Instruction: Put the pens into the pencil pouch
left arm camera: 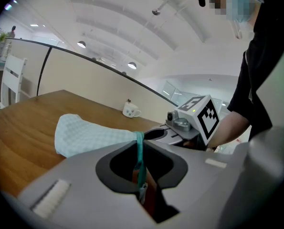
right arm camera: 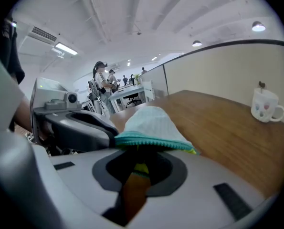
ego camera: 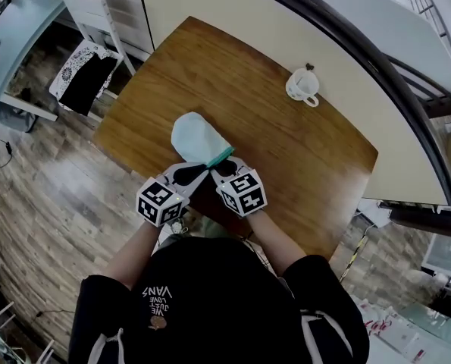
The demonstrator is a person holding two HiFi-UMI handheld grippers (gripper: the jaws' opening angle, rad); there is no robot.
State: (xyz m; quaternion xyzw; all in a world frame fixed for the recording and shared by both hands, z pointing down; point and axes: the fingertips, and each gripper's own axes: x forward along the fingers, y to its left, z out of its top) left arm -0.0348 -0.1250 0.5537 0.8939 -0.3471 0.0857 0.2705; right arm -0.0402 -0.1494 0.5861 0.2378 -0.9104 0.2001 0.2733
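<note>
A pale mint pencil pouch (ego camera: pixel 198 139) with a teal zipper edge (ego camera: pixel 220 156) lies on the wooden table (ego camera: pixel 301 158), its mouth towards me. My left gripper (ego camera: pixel 198 173) is shut on the teal edge (left arm camera: pixel 139 151), which runs down between its jaws. My right gripper (ego camera: pixel 220 165) meets the mouth from the right. Between its jaws sits a yellow-green pen (right arm camera: pixel 141 168), gripped, its far end hidden under the pouch's edge (right arm camera: pixel 156 142). No other pens show on the table.
A white mug (ego camera: pixel 302 86) stands at the table's far right, well away from the pouch. A white chair (ego camera: pixel 89 59) with a dark cloth stands past the table's left corner. A cream partition wall (ego camera: pixel 286 29) borders the far side.
</note>
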